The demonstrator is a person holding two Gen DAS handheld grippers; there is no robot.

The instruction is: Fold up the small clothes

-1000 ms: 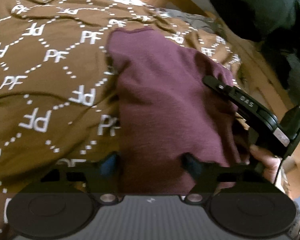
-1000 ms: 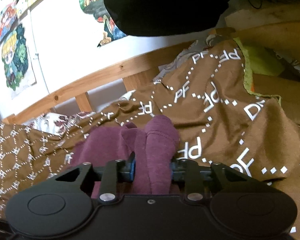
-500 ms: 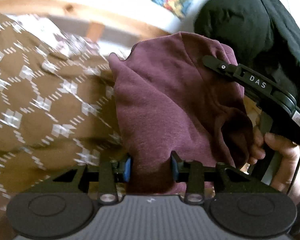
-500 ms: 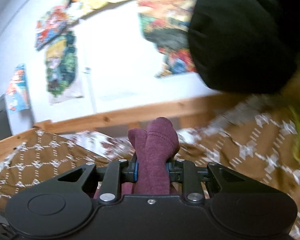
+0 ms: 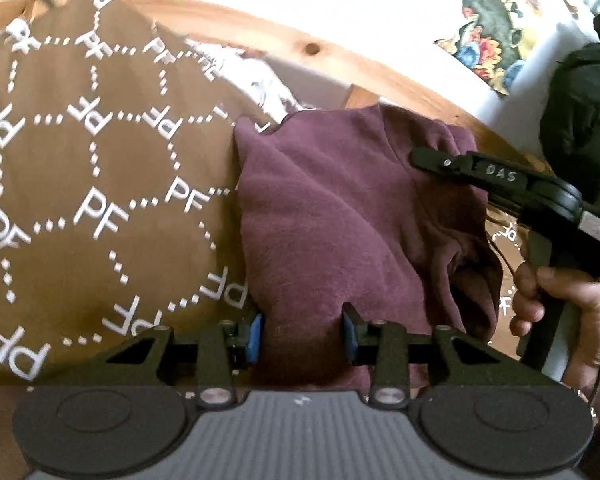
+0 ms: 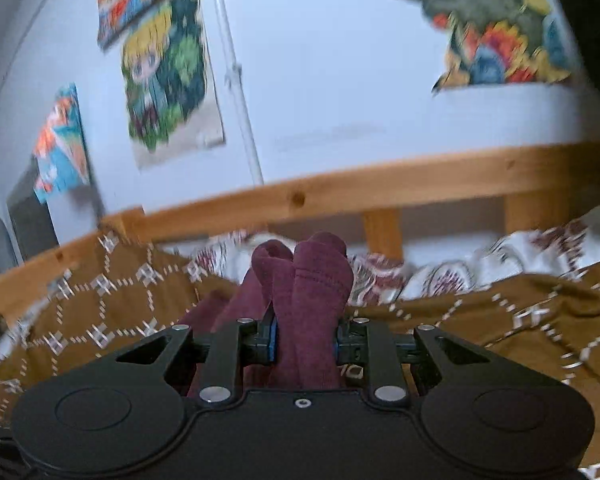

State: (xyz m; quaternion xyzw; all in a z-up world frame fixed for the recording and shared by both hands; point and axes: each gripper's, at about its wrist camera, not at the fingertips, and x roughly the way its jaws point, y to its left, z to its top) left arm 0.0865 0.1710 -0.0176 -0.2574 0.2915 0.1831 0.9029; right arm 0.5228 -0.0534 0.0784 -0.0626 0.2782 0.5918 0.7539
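A small maroon garment [image 5: 332,216] hangs bunched between my two grippers, above a brown blanket [image 5: 92,184] with white PF lettering. My left gripper [image 5: 302,338] is shut on the garment's near edge. My right gripper [image 6: 306,340] is shut on a bunched fold of the same garment [image 6: 312,280]. In the left wrist view the right gripper [image 5: 500,184] shows from the side at the garment's far right edge, with the hand [image 5: 560,304] that holds it.
A wooden bed rail [image 6: 340,196] runs behind the blanket, with a white patterned sheet [image 6: 440,276] below it. Posters [image 6: 168,80] hang on the white wall. A dark garment [image 5: 580,112] hangs at the right.
Both grippers have risen with the garment and tilted up toward the wall. The left gripper, open around the cloth a second ago, has shut on it.
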